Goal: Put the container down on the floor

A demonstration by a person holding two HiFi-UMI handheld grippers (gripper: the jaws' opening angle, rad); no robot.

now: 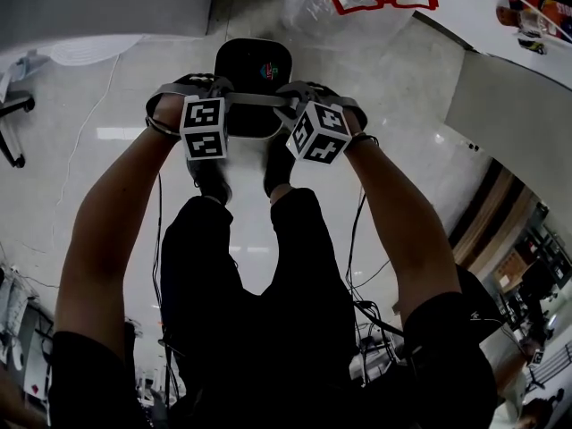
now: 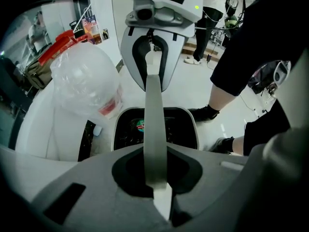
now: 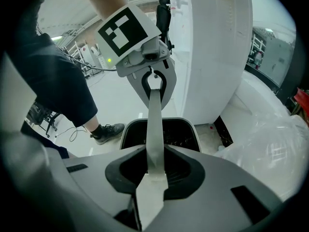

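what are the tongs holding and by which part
The black container, by its grey handle: left tongs grip near its left end, right tongs near its right end.

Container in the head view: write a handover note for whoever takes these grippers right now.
Left claw: shut on the handle, toward its left end.
Right claw: shut on the same handle, toward its right end.
Container: dark, white-rimmed, under the handle between the two claws, just ahead of the person's shoes, over the floor. A clear plastic bag lies beyond it.
Done: both claws grip the handle and the container is low.
Left: whether its base touches the floor cannot be told. Set it fully down, then open both claws and lift clear.
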